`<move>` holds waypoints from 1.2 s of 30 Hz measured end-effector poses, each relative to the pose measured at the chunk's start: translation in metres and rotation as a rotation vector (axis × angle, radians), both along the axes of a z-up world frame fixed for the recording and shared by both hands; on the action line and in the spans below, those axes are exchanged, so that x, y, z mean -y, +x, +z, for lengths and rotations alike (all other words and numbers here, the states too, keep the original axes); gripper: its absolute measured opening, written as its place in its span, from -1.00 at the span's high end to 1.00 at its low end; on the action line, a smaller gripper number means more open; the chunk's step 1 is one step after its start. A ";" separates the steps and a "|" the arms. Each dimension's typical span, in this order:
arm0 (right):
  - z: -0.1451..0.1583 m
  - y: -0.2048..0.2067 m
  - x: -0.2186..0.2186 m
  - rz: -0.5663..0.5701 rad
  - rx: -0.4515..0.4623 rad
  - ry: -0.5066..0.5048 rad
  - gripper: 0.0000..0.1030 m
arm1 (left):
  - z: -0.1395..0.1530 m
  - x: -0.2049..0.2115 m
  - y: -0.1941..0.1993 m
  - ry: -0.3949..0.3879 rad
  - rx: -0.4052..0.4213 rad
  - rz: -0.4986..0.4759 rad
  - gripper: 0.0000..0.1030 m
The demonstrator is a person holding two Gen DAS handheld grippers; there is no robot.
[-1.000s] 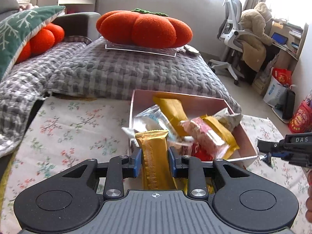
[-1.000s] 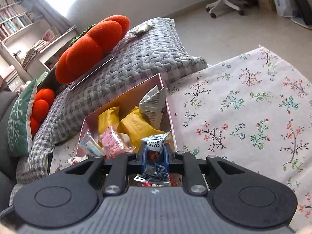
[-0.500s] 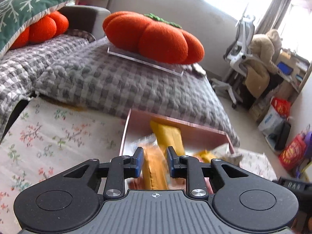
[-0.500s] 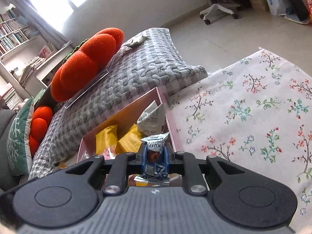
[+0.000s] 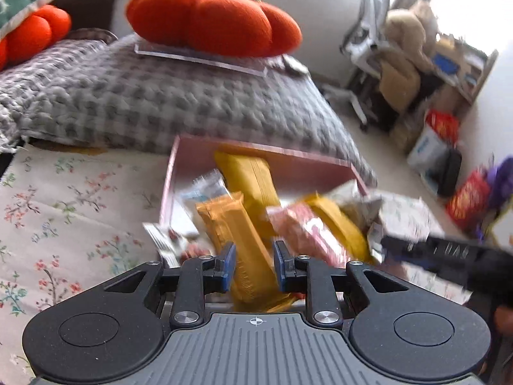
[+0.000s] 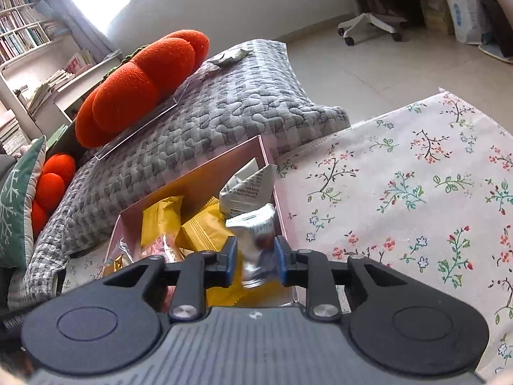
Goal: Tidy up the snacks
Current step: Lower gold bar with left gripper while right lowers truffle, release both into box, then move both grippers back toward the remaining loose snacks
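A pink box point(image 5: 256, 149) full of snack packets sits on the floral cloth. My left gripper point(image 5: 254, 264) is shut on a gold-wrapped bar point(image 5: 239, 240) and holds it over the box's near end. The black body of the right gripper point(image 5: 449, 253) juts in from the right. In the right wrist view, my right gripper point(image 6: 255, 261) hovers over the near right corner of the pink box point(image 6: 205, 168). Its jaws are opening. A blurred silver and blue packet point(image 6: 256, 240) hangs loose between the pads, with gaps on both sides.
The floral tablecloth point(image 6: 400, 192) spreads to the right of the box. Behind the box lies a grey quilted cushion point(image 5: 160, 102) with an orange pumpkin pillow point(image 5: 211, 21) on top. An office chair point(image 6: 368, 22) and bags point(image 5: 442, 141) stand on the floor beyond.
The right gripper's pads have parted, and the silver and blue packet has slipped lower between them. The left gripper has moved forward over the box, still holding the gold bar.
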State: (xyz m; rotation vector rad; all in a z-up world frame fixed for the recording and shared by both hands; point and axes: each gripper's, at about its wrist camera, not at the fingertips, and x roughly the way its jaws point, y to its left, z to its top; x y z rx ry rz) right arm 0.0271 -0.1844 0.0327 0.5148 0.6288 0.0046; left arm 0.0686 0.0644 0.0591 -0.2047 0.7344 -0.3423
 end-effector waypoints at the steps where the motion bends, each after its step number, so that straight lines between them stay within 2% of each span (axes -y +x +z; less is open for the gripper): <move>1: 0.000 -0.001 0.000 0.002 -0.001 0.005 0.51 | -0.002 0.003 -0.002 0.013 0.007 -0.012 0.55; 3: 0.002 -0.003 0.001 -0.003 0.001 0.010 0.49 | -0.004 0.005 -0.002 0.035 0.023 -0.014 0.50; 8: 0.009 -0.007 0.002 -0.006 0.000 0.045 0.43 | -0.008 -0.005 0.004 -0.004 0.022 -0.002 0.49; 13: 0.018 -0.010 0.000 0.003 -0.025 0.015 0.34 | -0.008 -0.009 0.006 0.006 0.064 0.004 0.49; 16: 0.024 -0.018 -0.001 0.018 -0.048 0.026 0.29 | -0.005 -0.009 0.003 -0.028 0.052 0.001 0.49; 19: 0.034 -0.030 -0.001 0.049 -0.063 0.035 0.21 | 0.007 -0.007 -0.011 -0.058 0.075 -0.031 0.45; 20: 0.038 -0.034 0.000 0.061 -0.062 0.030 0.17 | 0.012 -0.005 -0.017 -0.050 0.086 -0.037 0.43; 22: 0.045 -0.044 -0.001 0.087 -0.056 0.002 -0.04 | 0.018 -0.002 -0.028 -0.019 0.094 -0.041 0.40; 24: 0.048 -0.055 -0.002 0.106 -0.058 -0.050 -0.17 | 0.021 -0.001 -0.037 0.030 0.073 -0.028 0.39; 26: 0.048 -0.066 -0.005 0.124 -0.070 -0.110 -0.22 | 0.018 -0.003 -0.046 0.078 0.029 -0.001 0.38; 28: 0.044 -0.073 -0.008 0.143 -0.099 -0.132 -0.27 | 0.014 -0.005 -0.054 0.090 -0.009 0.003 0.26; 32: 0.038 -0.078 -0.010 0.177 -0.146 -0.110 -0.30 | 0.005 -0.003 -0.071 0.138 -0.053 -0.027 0.04; 34: 0.036 -0.083 -0.014 0.207 -0.158 -0.112 -0.45 | -0.002 0.002 -0.078 0.188 -0.073 -0.045 -0.04; 36: 0.034 -0.091 -0.021 0.251 -0.169 -0.148 -0.59 | -0.012 0.006 -0.085 0.224 -0.100 -0.074 -0.25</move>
